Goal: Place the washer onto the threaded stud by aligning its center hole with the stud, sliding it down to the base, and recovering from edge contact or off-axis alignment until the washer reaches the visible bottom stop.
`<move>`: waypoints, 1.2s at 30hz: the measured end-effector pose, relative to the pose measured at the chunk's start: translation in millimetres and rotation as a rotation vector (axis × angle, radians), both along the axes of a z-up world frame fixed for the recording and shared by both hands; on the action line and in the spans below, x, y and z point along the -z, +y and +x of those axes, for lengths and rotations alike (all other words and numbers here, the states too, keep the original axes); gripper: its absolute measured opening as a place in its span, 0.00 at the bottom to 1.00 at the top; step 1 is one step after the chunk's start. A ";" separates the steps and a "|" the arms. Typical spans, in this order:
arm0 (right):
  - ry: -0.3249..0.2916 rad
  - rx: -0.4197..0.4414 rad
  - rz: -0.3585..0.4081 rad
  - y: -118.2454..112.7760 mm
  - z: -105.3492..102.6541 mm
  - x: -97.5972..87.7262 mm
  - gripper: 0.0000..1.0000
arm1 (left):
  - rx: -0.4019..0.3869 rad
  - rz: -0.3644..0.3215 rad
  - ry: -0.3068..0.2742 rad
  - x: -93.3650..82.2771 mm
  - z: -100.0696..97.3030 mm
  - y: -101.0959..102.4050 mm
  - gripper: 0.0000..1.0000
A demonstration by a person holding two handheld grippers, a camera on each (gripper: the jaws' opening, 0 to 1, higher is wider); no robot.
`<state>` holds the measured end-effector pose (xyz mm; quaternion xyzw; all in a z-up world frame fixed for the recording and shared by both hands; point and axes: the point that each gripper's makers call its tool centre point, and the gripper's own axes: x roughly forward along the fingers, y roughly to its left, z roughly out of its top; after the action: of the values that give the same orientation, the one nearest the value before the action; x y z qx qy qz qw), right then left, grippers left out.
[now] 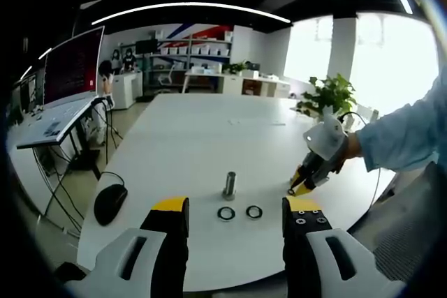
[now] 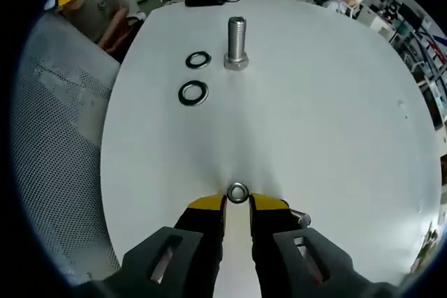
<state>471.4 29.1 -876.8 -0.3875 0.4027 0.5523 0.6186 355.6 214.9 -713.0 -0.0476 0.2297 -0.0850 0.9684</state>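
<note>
In the left gripper view, the left gripper (image 1: 235, 209) hovers with jaws spread wide, holding nothing. Two loose washers (image 1: 239, 212) lie on the white table (image 1: 188, 137) at its 12 o'clock, the threaded stud (image 1: 230, 185) upright just beyond. The right gripper (image 1: 299, 185) is at 3 o'clock (near the table edge). In the right gripper view its jaws are nearly closed, pinching a washer (image 2: 237, 192); the stud stands well apart at 12 o'clock.

Two washers (image 1: 239, 212) on table (image 1: 188, 137) before upright stud (image 1: 229, 185)
</note>
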 end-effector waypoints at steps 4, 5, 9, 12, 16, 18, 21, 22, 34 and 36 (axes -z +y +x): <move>0.018 0.011 0.006 1.5 -0.7 0.4 0.15 | -0.001 0.000 0.000 0.0 0.1 0.2 0.52; 0.019 0.014 0.008 1.8 -0.2 0.4 0.15 | -0.001 0.001 0.000 0.0 0.0 0.2 0.52; 0.007 0.013 0.011 2.1 1.5 0.0 0.15 | -0.001 0.001 0.000 -0.1 0.0 0.1 0.52; 0.007 0.011 0.010 2.1 1.0 -0.1 0.17 | -0.002 0.000 -0.001 -0.5 0.0 0.1 0.52; 0.016 0.013 0.020 4.9 -0.9 -0.3 0.18 | -0.003 -0.002 -0.002 -0.5 0.1 0.4 0.52; 0.029 0.023 0.027 6.6 -1.3 0.0 0.18 | -0.004 -0.001 -0.003 -0.6 0.1 0.7 0.52; 0.023 0.014 0.024 7.5 -1.2 0.2 0.18 | -0.004 0.000 -0.002 -0.4 0.0 0.8 0.52; 0.022 0.016 0.027 8.0 -1.0 0.2 0.18 | -0.004 0.000 -0.002 -0.4 0.1 0.9 0.52; 0.015 0.026 0.040 9.0 -0.4 -0.2 0.15 | -0.006 0.000 -0.002 -0.4 0.3 1.2 0.52; 0.009 0.017 0.036 8.2 -0.4 -0.4 0.15 | -0.006 0.001 -0.002 -0.3 0.3 1.2 0.52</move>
<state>471.0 37.2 -876.4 -0.3707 0.3987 0.5559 0.6282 356.0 216.0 -712.7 -0.0479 0.2288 -0.0822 0.9688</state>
